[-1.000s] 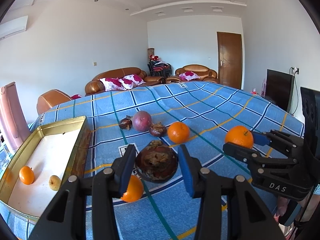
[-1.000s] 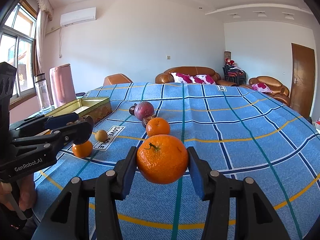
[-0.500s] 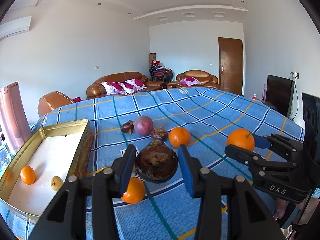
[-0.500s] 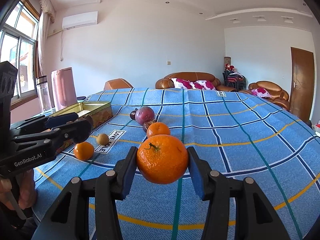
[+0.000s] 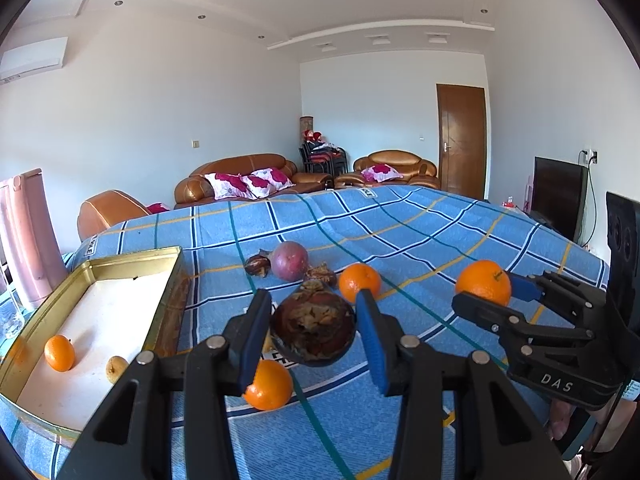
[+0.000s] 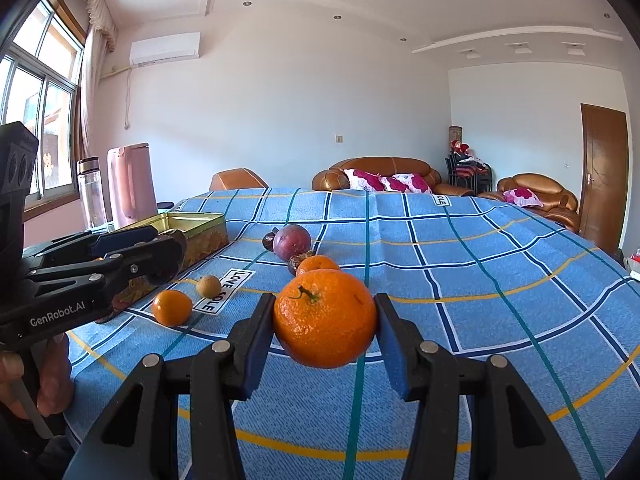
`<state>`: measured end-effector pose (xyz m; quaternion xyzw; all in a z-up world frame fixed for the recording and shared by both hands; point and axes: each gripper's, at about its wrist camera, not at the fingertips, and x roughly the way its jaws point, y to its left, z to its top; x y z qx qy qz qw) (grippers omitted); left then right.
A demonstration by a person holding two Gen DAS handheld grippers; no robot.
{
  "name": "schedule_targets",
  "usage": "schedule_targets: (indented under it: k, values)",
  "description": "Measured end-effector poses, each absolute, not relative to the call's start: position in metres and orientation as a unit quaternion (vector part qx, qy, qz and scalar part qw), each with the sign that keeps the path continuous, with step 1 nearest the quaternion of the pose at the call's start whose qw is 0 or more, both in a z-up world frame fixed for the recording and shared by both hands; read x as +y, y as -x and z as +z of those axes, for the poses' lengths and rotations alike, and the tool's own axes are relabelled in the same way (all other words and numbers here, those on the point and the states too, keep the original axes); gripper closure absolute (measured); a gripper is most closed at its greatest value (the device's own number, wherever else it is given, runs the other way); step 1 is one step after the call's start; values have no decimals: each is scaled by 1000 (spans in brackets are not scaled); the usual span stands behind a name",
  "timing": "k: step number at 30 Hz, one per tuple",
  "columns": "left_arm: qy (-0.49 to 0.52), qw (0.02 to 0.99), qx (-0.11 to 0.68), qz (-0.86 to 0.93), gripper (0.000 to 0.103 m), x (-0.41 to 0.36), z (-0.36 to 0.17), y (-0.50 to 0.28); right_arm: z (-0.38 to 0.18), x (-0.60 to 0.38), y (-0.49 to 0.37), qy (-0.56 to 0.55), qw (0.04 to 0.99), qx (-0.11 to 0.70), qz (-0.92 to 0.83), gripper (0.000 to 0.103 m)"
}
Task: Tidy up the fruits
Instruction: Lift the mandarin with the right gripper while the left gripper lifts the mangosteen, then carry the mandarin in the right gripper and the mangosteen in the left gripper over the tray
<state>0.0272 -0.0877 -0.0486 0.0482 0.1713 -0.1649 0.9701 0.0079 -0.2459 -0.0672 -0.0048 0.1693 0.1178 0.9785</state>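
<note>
My left gripper (image 5: 312, 330) is shut on a dark brown mangosteen (image 5: 313, 330) and holds it above the blue checked cloth. My right gripper (image 6: 325, 320) is shut on a large orange (image 6: 325, 318), also held above the cloth; it shows in the left wrist view (image 5: 484, 283). A gold tin tray (image 5: 168, 280) at the left holds a small orange (image 5: 59, 353) and a small yellow fruit (image 5: 116, 368). On the cloth lie a purple passion fruit (image 5: 290, 260), an orange (image 5: 359, 281), a small orange (image 5: 269, 390), two dark fruits (image 5: 258, 266) and a small tan fruit (image 6: 209, 286).
A pink kettle (image 6: 130, 184) and a clear bottle (image 6: 91, 194) stand behind the tray at the table's left edge. Sofas (image 5: 240, 180), a door and a TV (image 5: 558, 200) lie beyond the table.
Both grippers have risen with their fruits still held; the table and its fruits now sit lower in both views. The tray's contents have not moved.
</note>
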Motion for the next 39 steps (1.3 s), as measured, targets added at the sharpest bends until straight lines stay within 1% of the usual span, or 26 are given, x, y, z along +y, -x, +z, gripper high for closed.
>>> schedule_targets:
  k: [7, 18, 28, 39]
  values:
    - [-44, 973, 155, -165, 58, -84, -47, -23, -67, -244, -2, 12, 980, 154, 122, 52]
    - [-42, 975, 149, -158, 58, -84, -44, -21, -65, -238, -3, 28, 979, 163, 117, 52]
    - [-35, 978, 157, -136, 58, -72, -33, -22, -38, -215, -3, 41, 977, 166, 124, 52]
    - [-27, 982, 164, -88, 58, -45, -24, -28, -22, -185, -14, 49, 972, 171, 154, 52]
